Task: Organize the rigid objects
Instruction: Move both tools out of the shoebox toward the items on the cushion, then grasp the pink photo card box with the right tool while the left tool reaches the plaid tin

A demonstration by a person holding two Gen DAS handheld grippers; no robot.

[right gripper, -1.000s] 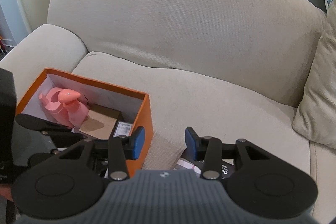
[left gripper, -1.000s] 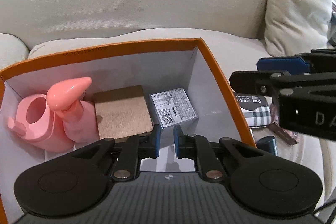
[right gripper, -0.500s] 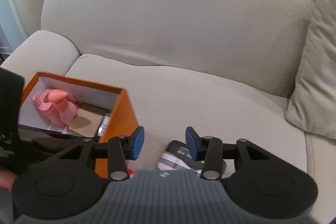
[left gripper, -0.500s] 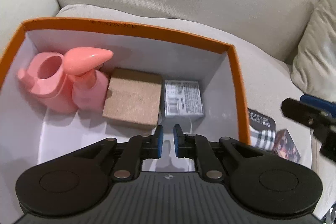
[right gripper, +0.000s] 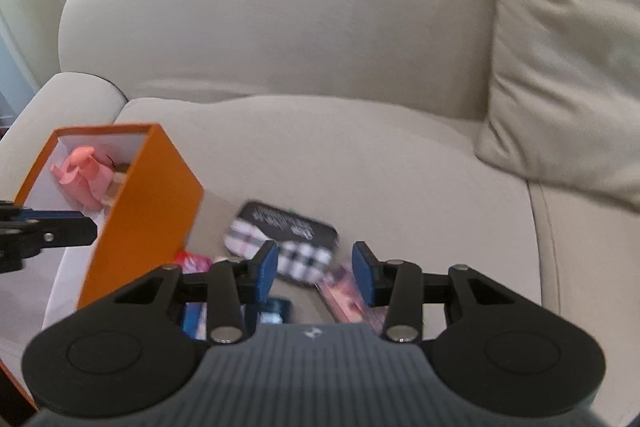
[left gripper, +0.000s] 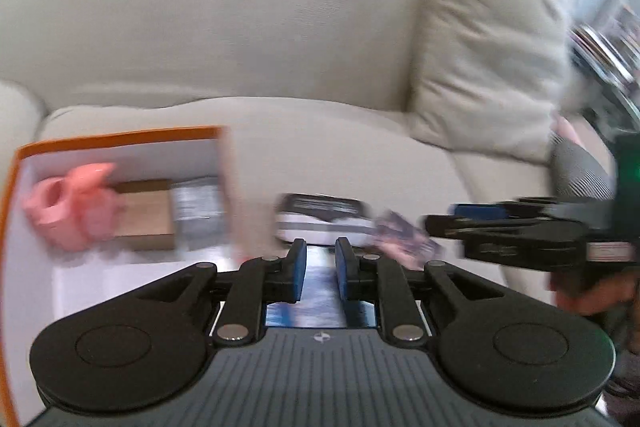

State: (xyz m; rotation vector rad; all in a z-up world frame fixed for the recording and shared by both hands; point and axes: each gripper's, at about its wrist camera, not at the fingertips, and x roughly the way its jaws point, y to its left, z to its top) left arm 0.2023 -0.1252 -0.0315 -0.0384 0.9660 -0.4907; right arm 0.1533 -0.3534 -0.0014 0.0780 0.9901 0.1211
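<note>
Left gripper (left gripper: 321,269) has left the orange box (left gripper: 120,139), fingers just cracking open (empty); right gripper (right gripper: 314,277) half-open over the plaid tin (right gripper: 280,231).

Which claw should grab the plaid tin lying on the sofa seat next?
Probably the right claw: it is open, empty and aimed at the plaid tin. The left claw is barely parted and nearer the orange box.

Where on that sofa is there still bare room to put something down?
The seat cushion is bare between the orange box, the backrest and the pillow. Inside the box, the white floor in front of the pink toy and brown block is free. It is crowded around the plaid tin, just right of the box.
</note>
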